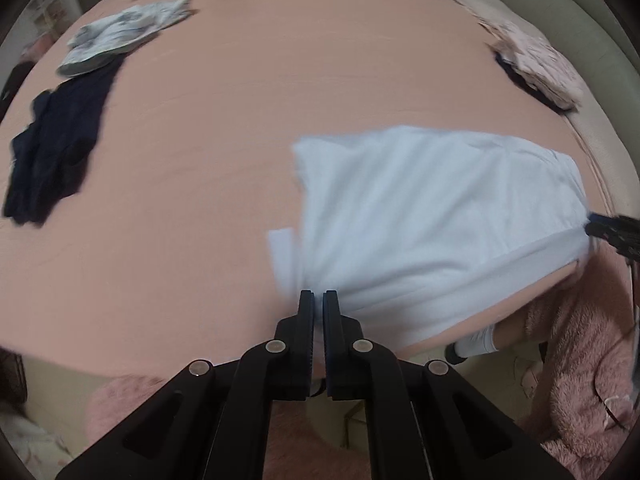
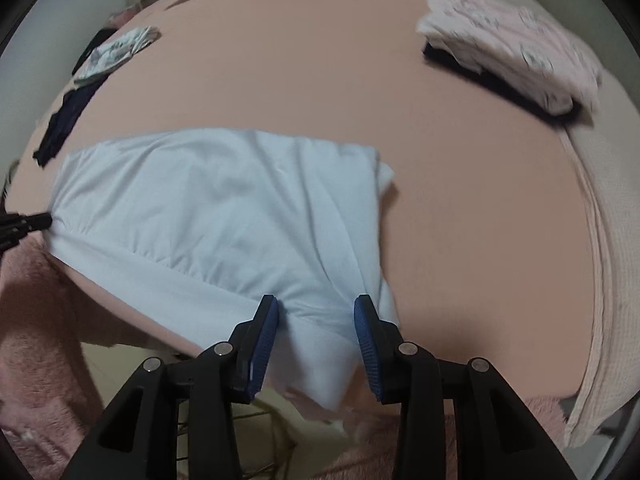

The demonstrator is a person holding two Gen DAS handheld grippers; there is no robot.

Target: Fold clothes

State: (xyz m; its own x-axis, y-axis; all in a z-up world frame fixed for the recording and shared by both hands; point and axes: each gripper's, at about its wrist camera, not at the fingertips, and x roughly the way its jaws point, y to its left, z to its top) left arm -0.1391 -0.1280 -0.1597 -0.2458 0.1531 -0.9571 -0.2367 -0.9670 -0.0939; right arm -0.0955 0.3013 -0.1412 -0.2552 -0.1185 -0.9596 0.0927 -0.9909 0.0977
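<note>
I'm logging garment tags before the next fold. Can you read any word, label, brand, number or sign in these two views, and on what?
None can be read.
White garment: plain, no tag or print shows.
Patterned cloth: a grey pattern, too blurred to tell letters.
Folded pink garment: faint marks, blurred, not legible.
Dark navy garment: nothing printed shows.

Blurred far clothes piles; garment's near hem off-bed.

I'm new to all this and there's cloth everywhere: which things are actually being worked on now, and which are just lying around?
In use: white garment, left gripper shut on it, right gripper open around its edge.

Lying about: dark garment, patterned garment, folded pink stack, pink bed.
</note>
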